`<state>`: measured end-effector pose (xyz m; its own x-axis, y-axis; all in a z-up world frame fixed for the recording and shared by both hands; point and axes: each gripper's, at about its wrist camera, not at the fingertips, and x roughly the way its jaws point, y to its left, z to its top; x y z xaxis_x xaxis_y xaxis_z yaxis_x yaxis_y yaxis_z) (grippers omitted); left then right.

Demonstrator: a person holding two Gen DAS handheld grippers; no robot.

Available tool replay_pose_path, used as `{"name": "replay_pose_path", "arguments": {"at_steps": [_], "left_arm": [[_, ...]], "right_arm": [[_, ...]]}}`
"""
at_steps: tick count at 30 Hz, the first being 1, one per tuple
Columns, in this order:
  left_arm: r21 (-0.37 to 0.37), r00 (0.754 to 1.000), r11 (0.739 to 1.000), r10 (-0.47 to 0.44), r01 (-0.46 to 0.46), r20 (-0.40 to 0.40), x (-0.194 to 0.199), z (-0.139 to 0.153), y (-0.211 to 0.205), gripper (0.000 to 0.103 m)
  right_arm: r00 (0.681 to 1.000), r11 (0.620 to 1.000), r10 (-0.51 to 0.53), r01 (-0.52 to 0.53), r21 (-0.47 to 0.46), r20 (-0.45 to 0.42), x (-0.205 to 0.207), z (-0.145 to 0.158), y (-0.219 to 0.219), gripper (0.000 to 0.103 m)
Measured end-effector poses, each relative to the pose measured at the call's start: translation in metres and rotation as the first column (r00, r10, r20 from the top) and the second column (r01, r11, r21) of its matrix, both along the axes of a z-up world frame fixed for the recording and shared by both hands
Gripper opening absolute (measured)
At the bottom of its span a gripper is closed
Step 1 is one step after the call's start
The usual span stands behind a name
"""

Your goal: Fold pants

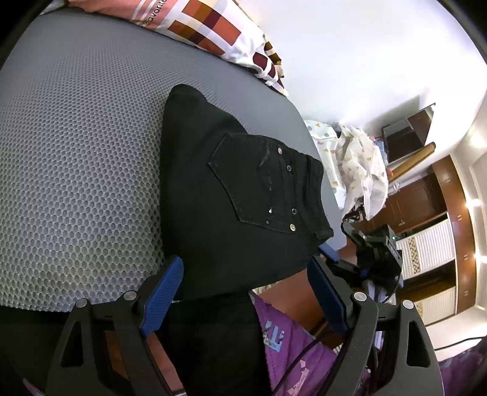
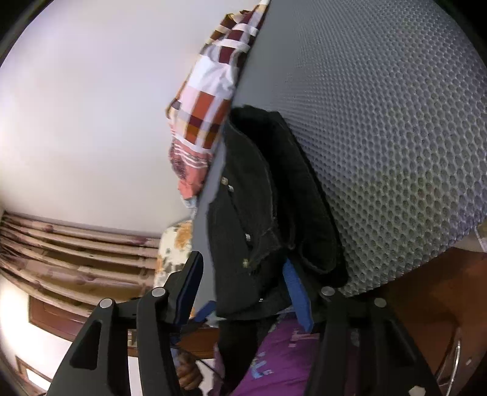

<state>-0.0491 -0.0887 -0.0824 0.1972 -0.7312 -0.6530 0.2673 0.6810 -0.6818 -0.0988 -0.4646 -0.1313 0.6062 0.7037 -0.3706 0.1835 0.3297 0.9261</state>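
While the black pants [image 1: 243, 195] lie folded into a thick bundle on the grey honeycomb-textured mattress [image 1: 79, 170], both tools sit at the bundle's near edge. Seen from the left wrist, the pants rest close to the mattress's right side, back pocket [image 1: 261, 185] with its metal studs facing up, and part of the fabric hangs over the near edge of the mattress. The left tool [image 1: 243, 295] stands wide open: its left blue pad [image 1: 162, 294] is just beside the pants' near left corner, its right blue pad [image 1: 327, 297] is off the mattress edge below the waistband corner, and the overhanging fabric lies between them without being clamped.

From the right wrist, the same bundle appears edge-on, its stacked layers rising along the mattress border. The right tool [image 2: 246, 292] is also spread apart; one blue finger [image 2: 296, 295] lies against the underside of the lower layers, while the other finger [image 2: 190, 289] stands clear of the cloth on the outer side. Whether that finger actually presses the fabric cannot be told, but the gap is too wide for a pinch.

A patchwork pillow [image 1: 210, 27] lies at the far end of the mattress, well apart from the pants. Purple clothing [image 1: 292, 344] of the person shows below both tools.
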Motion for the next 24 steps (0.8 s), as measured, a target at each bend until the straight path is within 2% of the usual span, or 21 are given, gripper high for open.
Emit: {"name": "replay_pose_path", "arguments": {"at_steps": [3,4,5,6,8,10,14,15,18,19,20,22,24], "left_arm": [[0.003,1.0,1.0,0.01,-0.01,-0.014,0.0,-0.001,-0.001,0.084],[0.003,1.0,1.0,0.014,-0.014,-0.015,0.0,-0.001,0.0,0.084],[0.004,1.0,1.0,0.019,-0.019,-0.019,-0.001,-0.003,0.001,0.084],[0.004,1.0,1.0,0.023,-0.023,-0.021,-0.001,-0.003,0.001,0.084],[0.003,0.999,0.999,0.036,-0.035,-0.017,-0.001,-0.003,0.005,0.084],[0.0,0.999,0.999,0.049,-0.049,-0.009,0.0,-0.002,0.009,0.084],[-0.021,0.997,0.997,0.072,-0.072,-0.017,0.001,-0.002,0.016,0.084],[-0.021,0.997,0.997,0.072,-0.072,-0.018,0.003,-0.003,0.016,0.084],[-0.006,0.998,0.998,0.06,-0.06,-0.029,0.003,-0.009,0.014,0.084],[0.005,0.998,0.999,0.054,-0.054,-0.042,0.002,-0.013,0.013,0.084],[0.009,0.998,0.999,0.052,-0.051,-0.048,0.002,-0.014,0.011,0.084],[0.014,0.998,0.999,0.044,-0.043,-0.051,0.001,-0.016,0.009,0.084],[0.021,0.998,0.999,0.039,-0.038,-0.049,0.002,-0.017,0.006,0.084]], "right_arm": [[1.0,0.999,0.02,-0.02,-0.05,-0.008,0.008,0.008,0.006,0.054],[1.0,0.995,0.029,-0.029,-0.098,-0.002,0.013,0.014,0.009,0.048],[0.999,0.991,0.032,-0.032,-0.129,0.001,0.016,0.018,0.011,0.017],[0.999,0.986,0.045,-0.046,-0.158,-0.006,0.024,0.02,0.015,0.014],[0.998,0.984,0.058,-0.056,-0.171,0.009,0.028,0.026,0.02,0.014],[0.995,0.985,0.079,-0.067,-0.161,0.067,0.026,0.043,0.022,0.014],[0.994,0.996,0.053,-0.045,-0.082,0.095,0.011,0.061,0.013,0.014],[0.996,0.996,0.048,-0.042,-0.075,0.081,0.005,0.058,0.011,0.014],[0.999,0.998,0.027,-0.029,-0.061,-0.039,-0.008,0.02,0.004,0.014],[0.995,1.0,0.002,-0.002,0.001,-0.1,-0.01,-0.005,-0.001,0.014],[0.993,0.999,-0.01,0.016,0.048,-0.122,-0.011,-0.018,-0.004,0.012],[0.992,0.998,-0.011,0.019,0.068,-0.122,-0.012,-0.023,-0.006,0.012],[0.994,0.999,0.002,0.002,0.032,-0.112,-0.011,-0.017,-0.005,0.012]]}}
